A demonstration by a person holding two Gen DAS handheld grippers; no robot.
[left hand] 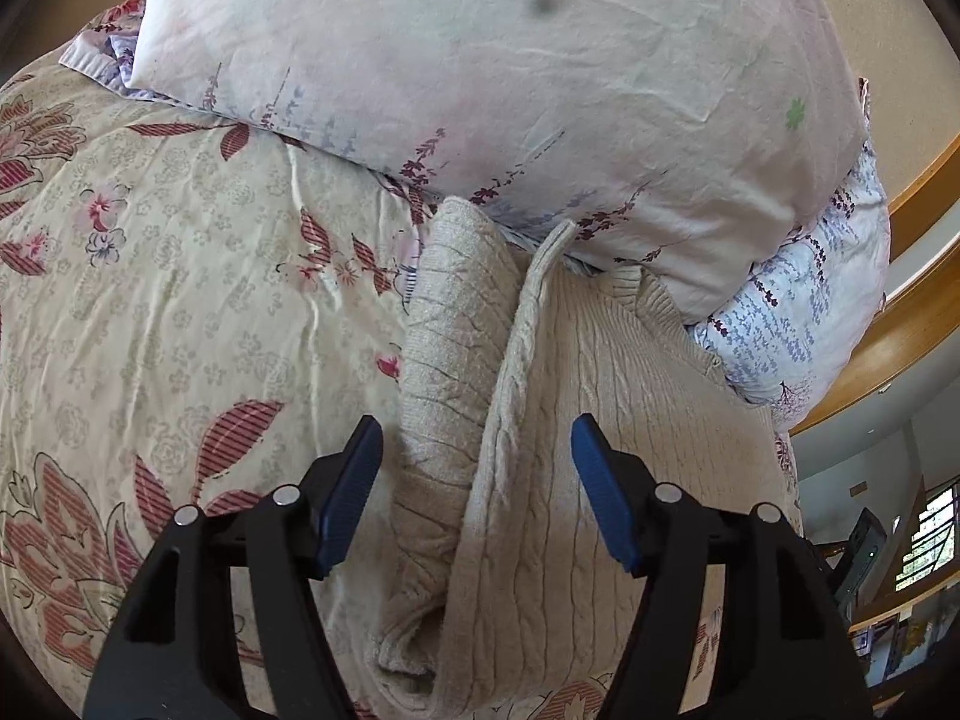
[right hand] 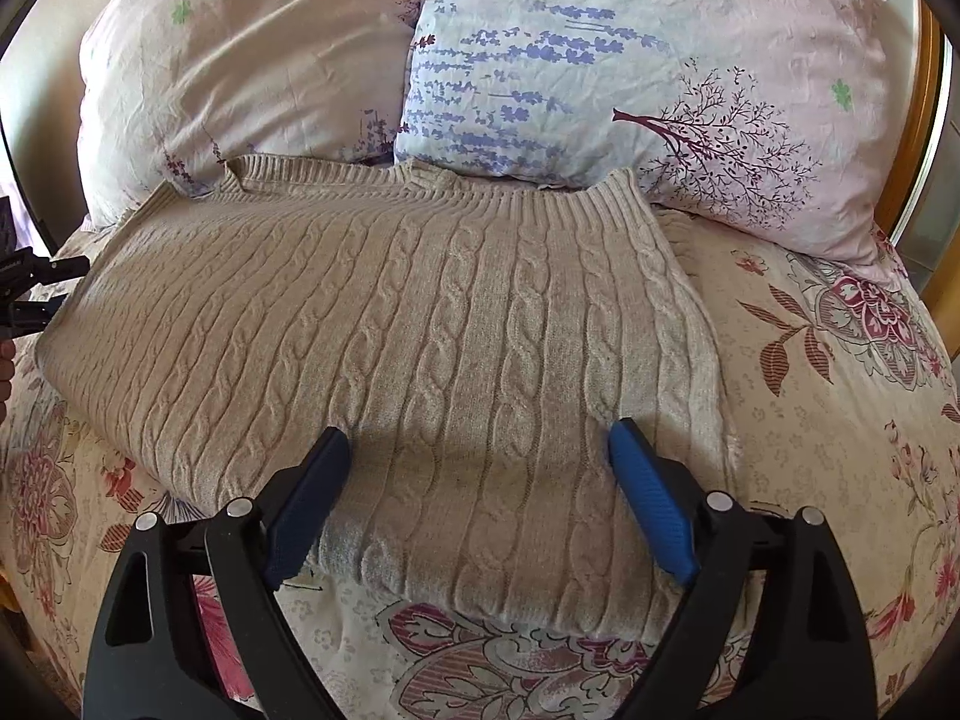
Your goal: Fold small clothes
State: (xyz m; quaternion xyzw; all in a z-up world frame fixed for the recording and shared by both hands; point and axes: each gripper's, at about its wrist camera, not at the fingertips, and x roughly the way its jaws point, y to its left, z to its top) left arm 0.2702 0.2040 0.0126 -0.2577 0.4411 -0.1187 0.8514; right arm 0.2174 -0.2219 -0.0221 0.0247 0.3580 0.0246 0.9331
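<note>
My right gripper (right hand: 477,447) stands wide over the near hem of the beige sweater (right hand: 384,324), holding nothing; my left gripper (left hand: 477,450) gapes, empty, astride its folded side edge. I should pinch both layers before folding. Beyond, pillows (right hand: 600,60) crowd the sweater's far ribbed edge on the floral quilt (right hand: 810,390).

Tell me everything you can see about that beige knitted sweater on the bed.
The sweater is beige cable knit with ribbed edging along its far edge. It lies folded into a flattish, roughly rectangular bundle on the floral bedspread, its far edge against the pillows. From the left wrist view, one side shows a rolled fold with a layer lying over it. Both claws hang open above it, the left claw over that folded side and the right claw over the near edge; neither grips it.
</note>
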